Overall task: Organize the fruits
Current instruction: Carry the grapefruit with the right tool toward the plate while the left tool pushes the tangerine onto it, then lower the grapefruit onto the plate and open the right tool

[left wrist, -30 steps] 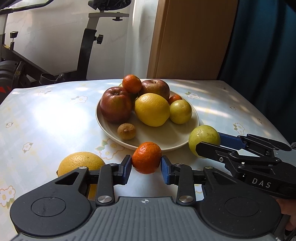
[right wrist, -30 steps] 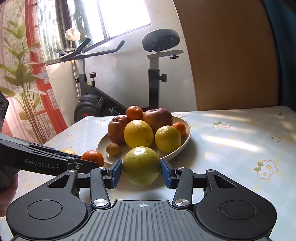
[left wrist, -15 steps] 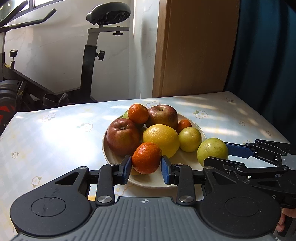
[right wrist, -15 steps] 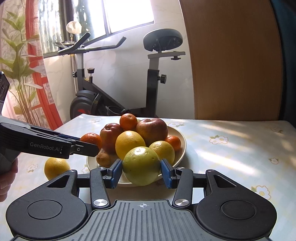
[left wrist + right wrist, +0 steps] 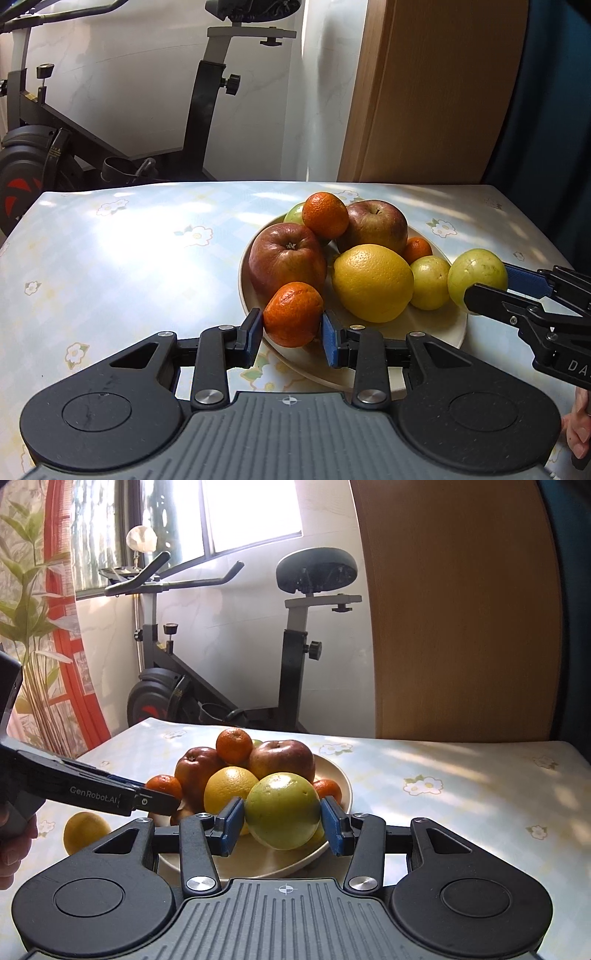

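So the left gripper (image 5: 291, 332) has its jaws clamped on a small orange tangerine (image 5: 292, 314) over the cream ceramic plate's (image 5: 436, 332) near rim, and the right gripper (image 5: 282, 825) is squeezing a round yellow-green fruit (image 5: 282, 810) above that plate on the floral tabletop (image 5: 461, 794).

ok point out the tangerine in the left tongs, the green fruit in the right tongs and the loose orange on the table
tangerine (image 5: 292, 314), left wrist view, middle of its peel
green fruit (image 5: 282, 810), right wrist view, centre of its front
loose orange (image 5: 85, 830), right wrist view, its visible middle
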{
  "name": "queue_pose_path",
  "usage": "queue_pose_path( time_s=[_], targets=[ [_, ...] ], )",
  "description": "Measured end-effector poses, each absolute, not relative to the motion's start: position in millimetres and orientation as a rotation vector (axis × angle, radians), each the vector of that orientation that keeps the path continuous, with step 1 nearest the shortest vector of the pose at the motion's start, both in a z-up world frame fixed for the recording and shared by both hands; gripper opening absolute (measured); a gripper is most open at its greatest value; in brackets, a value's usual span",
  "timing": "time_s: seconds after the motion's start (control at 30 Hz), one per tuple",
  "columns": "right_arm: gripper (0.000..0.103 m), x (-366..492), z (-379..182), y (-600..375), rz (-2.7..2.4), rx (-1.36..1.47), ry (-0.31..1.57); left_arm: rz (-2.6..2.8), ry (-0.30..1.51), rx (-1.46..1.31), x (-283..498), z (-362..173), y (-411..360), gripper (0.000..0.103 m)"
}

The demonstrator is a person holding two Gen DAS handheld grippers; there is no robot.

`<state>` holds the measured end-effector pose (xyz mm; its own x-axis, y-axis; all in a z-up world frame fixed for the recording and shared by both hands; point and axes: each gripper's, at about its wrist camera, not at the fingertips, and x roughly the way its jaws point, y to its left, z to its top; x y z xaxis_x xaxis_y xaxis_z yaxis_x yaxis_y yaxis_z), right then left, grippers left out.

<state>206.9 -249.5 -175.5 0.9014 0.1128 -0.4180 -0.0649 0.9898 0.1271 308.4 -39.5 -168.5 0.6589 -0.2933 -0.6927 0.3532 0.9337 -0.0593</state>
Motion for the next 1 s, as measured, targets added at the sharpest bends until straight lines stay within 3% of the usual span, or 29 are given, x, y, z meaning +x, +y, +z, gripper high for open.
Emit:
queue_pose_path(
  time_s=[0.57,0.77,1.0],
  targets=[
    [0.043,265,-175,-253,0.086,0.064,0.465,-0.356,0.792,0.083,314,-170,-39,0.038],
    [0.044,266,-178,-255,0.080,0.070,0.483,-0.343,0.786,0.091,313,-171,-40,0.050],
    [0.044,264,-180,-257,0.077,0.076,0.490,-0.340,0.788,0.098,313,-171,-40,0.051]
  ],
)
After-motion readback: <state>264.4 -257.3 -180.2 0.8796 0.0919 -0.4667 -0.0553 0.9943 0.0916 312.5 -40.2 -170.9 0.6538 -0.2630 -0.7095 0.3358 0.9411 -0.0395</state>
